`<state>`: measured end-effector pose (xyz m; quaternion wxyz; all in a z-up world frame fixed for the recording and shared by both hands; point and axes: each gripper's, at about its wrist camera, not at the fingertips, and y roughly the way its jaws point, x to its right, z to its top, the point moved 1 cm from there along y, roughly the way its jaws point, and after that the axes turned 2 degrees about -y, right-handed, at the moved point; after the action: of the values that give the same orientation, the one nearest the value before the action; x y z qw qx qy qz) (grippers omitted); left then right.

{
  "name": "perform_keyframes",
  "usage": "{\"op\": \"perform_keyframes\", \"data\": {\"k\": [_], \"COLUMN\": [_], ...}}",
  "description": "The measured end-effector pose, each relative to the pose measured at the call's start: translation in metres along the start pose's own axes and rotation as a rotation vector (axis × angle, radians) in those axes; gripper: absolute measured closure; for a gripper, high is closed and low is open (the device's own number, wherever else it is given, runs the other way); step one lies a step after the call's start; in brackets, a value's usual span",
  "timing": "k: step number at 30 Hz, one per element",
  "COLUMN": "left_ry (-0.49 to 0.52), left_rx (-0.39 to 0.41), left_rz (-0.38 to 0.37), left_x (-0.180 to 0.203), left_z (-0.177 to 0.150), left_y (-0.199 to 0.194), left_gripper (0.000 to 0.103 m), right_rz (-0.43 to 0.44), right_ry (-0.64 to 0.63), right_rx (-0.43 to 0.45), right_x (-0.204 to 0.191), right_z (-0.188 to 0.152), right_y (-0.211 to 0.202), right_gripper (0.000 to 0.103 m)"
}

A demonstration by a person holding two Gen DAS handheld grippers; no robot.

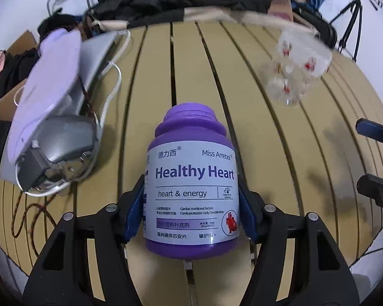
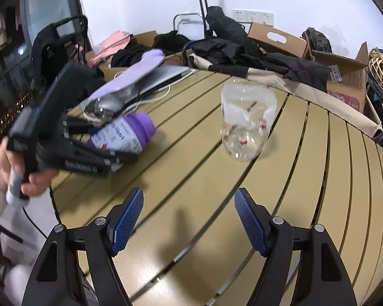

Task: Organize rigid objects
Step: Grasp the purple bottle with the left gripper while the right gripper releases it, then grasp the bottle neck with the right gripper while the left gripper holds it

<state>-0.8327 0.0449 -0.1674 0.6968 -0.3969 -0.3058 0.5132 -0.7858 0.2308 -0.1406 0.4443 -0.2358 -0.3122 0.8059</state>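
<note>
My left gripper is shut on a purple "Healthy Heart" supplement bottle, its blue pads pressing both sides of the white label, the bottle tilted over the slatted table. In the right wrist view the same bottle is held in the left gripper at the left, above the table. A clear glass jar with red prints stands upright mid-table; it also shows in the left wrist view. My right gripper is open and empty, low over the table's near side.
A lilac and silver appliance with a white cable lies on a laptop at the table's left. Black clothing, cardboard boxes and a wicker ball crowd the far edge. A tripod stands beyond.
</note>
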Motion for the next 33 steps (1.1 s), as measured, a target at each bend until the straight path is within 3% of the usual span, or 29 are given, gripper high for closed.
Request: {"op": "perform_keyframes", "data": {"k": [3, 8, 13, 19, 21, 23, 24, 25, 26, 28, 29, 31, 33], "left_ry": [-0.005, -0.002, 0.041, 0.108, 0.12, 0.131, 0.134, 0.127, 0.122, 0.128, 0.139, 0.15, 0.138], "left_rx": [0.129, 0.387, 0.518, 0.57, 0.566, 0.559, 0.551, 0.541, 0.533, 0.532, 0.54, 0.567, 0.589], "left_rz": [-0.044, -0.154, -0.213, -0.263, -0.273, -0.267, -0.248, -0.232, -0.228, -0.25, -0.254, -0.214, -0.218], "left_x": [-0.003, -0.006, 0.0, 0.009, 0.011, 0.012, 0.011, 0.01, 0.008, 0.006, 0.008, 0.012, 0.008], "left_z": [0.004, 0.007, 0.009, 0.01, 0.01, 0.009, 0.011, 0.013, 0.014, 0.016, 0.018, 0.022, 0.029], "left_y": [-0.024, -0.068, -0.09, -0.102, -0.103, -0.101, -0.098, -0.096, -0.093, -0.091, -0.091, -0.089, -0.085], "left_gripper": [0.044, 0.043, 0.043, 0.043, 0.043, 0.042, 0.037, 0.025, 0.023, 0.029, 0.044, 0.043, 0.043], "right_rz": [0.048, 0.312, 0.516, 0.678, 0.68, 0.688, 0.642, 0.549, 0.469, 0.335, 0.273, 0.186, 0.179], "right_ry": [0.037, 0.154, 0.267, 0.315, 0.299, 0.284, 0.243, 0.16, 0.065, -0.122, -0.195, -0.298, -0.329], "right_rx": [0.033, 0.097, 0.084, -0.026, -0.031, -0.012, 0.0, 0.015, 0.02, 0.026, 0.033, 0.057, 0.079], "right_x": [0.001, 0.008, 0.007, -0.008, -0.013, -0.014, -0.017, -0.025, -0.034, -0.055, -0.064, -0.074, -0.071], "right_z": [0.015, 0.061, 0.101, 0.115, 0.117, 0.12, 0.123, 0.125, 0.128, 0.13, 0.131, 0.134, 0.142], "right_y": [-0.006, -0.017, -0.001, 0.03, 0.033, 0.032, 0.03, 0.026, 0.023, 0.018, 0.018, 0.02, 0.024], "right_gripper": [0.024, 0.024, 0.022, 0.022, 0.024, 0.034, 0.035, 0.035, 0.035, 0.035, 0.035, 0.035, 0.035]}}
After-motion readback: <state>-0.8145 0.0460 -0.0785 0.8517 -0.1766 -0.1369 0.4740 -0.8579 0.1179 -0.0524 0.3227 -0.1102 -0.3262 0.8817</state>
